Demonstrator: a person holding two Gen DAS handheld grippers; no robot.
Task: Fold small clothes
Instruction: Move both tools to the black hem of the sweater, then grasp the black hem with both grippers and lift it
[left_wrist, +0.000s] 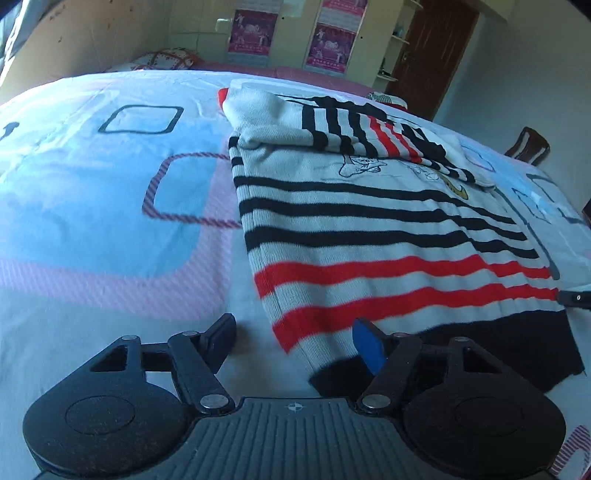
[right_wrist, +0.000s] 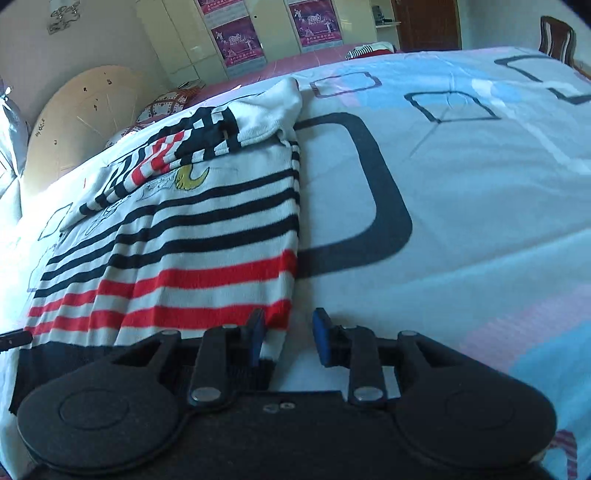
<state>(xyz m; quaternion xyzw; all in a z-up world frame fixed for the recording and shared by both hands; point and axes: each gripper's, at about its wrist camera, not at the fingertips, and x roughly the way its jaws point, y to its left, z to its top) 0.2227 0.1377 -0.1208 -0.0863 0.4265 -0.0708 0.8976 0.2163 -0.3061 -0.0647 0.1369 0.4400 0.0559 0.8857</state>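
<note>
So the striped sweater (left_wrist: 388, 236) is lying flat on the bedsheet (left_wrist: 92, 192), sleeves already tucked across the chest, black hem nearest the person. The left gripper (left_wrist: 295, 343) sits right at the hem's left corner, fingers spread apart with nothing pinched yet; the corner lies between them, toward the blue pad at 3 o'clock. The right gripper (right_wrist: 288, 339) is at the other bottom corner, at the sweater's (right_wrist: 184, 258) edge, fingers only narrowly apart. One pad seems to sit over the cloth's edge, the other over bare sheet (right_wrist: 461, 184), and I don't see them pressing on anything, so I'd call it released too.

Looks to me like the bottom-up fold is coming. To do it well I'd get both layers of hem properly between the pads on each side, pinch evenly, then lift both corners together and carry them toward 12 o'clock, up to the collar. Keep the hands level so the stripes line up, and don't drag the folded sleeves loose.
</note>
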